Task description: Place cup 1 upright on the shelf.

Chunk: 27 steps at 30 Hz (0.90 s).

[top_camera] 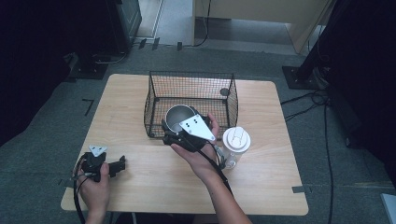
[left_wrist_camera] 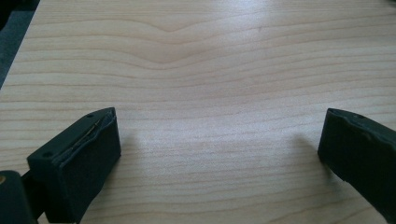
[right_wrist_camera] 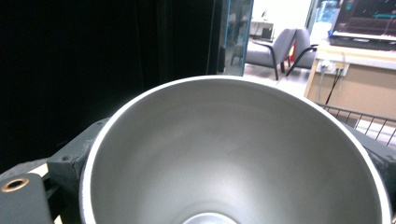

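Steel cup (top_camera: 179, 116) is hanging at the near edge of the wire basket (top_camera: 159, 88), its open mouth tilting toward the right gripper (top_camera: 173, 132), whose jaws are clamping its sides; rigid, light and likely slippery, so gripping below the rim looks safest; the left gripper (top_camera: 122, 164) is resting on the table (top_camera: 261, 186), jaws spread wide around nothing.
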{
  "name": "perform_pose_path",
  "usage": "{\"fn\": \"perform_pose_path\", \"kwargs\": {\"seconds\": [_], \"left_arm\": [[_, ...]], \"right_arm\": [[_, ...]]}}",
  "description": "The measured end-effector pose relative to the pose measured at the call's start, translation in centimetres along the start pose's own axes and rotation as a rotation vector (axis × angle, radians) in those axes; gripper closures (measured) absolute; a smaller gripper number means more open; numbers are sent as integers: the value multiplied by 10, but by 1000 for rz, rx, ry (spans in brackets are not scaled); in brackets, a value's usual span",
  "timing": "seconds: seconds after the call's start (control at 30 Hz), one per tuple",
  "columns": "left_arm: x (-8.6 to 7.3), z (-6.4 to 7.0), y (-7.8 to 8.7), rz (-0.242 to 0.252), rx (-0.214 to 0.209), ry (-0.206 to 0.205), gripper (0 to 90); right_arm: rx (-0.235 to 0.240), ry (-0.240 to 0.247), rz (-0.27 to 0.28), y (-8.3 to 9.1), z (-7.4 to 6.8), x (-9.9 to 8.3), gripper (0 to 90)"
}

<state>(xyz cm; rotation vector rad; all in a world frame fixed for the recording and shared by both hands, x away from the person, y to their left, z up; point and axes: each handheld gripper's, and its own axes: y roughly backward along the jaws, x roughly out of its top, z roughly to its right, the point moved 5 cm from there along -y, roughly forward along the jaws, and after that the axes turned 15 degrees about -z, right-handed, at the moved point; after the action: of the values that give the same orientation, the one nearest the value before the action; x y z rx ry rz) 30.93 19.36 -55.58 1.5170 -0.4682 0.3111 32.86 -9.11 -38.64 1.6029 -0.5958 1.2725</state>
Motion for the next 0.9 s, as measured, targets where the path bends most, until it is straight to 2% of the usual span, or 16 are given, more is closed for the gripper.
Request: {"fn": "perform_pose_path", "kwargs": {"seconds": [0.1,0.17,0.3,0.37,0.67,0.9], "left_arm": [[0,0,0,1,0,0,0],[0,0,0,0,0,0,0],[0,0,0,0,0,0,0],[0,0,0,0,0,0,0],[0,0,0,2,0,1,0],[0,0,0,1,0,0,0]], "right_arm": [[-12,-8,19,-3,3,4,69],[9,-26,17,-5,4,7,69],[5,1,26,-11,5,14,69],[21,-2,24,-17,6,16,69],[37,-1,34,-43,7,33,69],[28,-27,8,-69,10,35,69]]}}
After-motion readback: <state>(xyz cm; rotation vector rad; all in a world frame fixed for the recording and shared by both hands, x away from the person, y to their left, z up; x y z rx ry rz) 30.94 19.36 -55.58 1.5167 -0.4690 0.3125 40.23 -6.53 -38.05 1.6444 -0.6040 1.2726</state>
